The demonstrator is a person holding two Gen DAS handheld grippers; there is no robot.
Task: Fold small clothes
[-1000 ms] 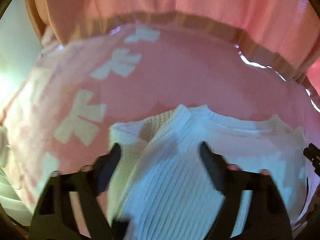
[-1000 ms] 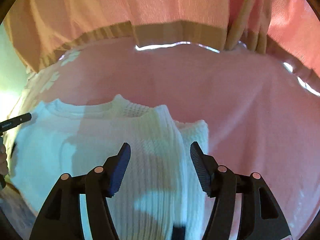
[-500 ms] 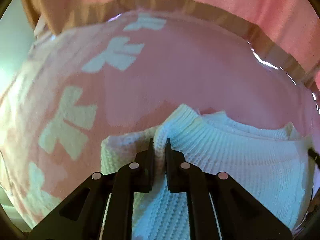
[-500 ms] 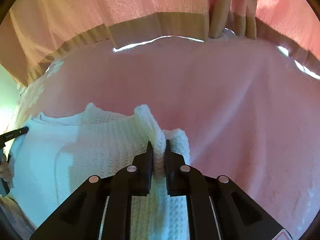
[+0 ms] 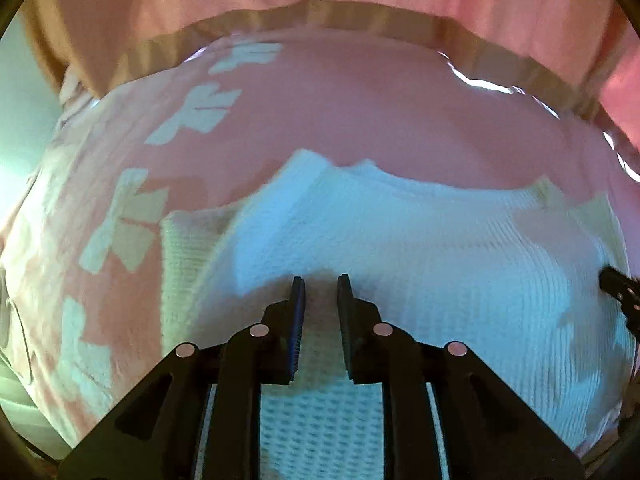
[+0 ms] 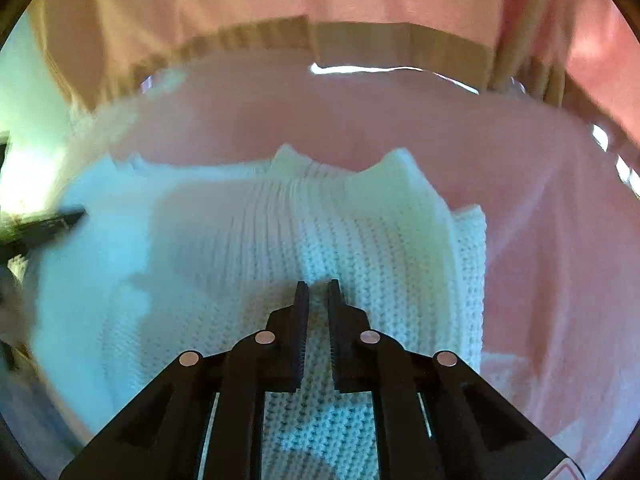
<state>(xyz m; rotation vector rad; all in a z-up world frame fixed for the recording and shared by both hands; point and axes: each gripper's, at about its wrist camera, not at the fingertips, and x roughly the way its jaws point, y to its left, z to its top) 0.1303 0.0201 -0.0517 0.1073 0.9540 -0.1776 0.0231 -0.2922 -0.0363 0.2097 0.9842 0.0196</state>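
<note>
Black claw [image 5: 319, 280] — blue ribbed pads, silver pins.

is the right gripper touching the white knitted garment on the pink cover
Touching. In the right wrist view the right gripper has a ridge of the white knitted garment pinched between its closing jaws.

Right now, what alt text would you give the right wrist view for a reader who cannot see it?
The right gripper, its jaws closing, pinches a fold of a white knitted garment that lies on a pink cloth. The left gripper's dark tip shows at the garment's far left edge.
</note>
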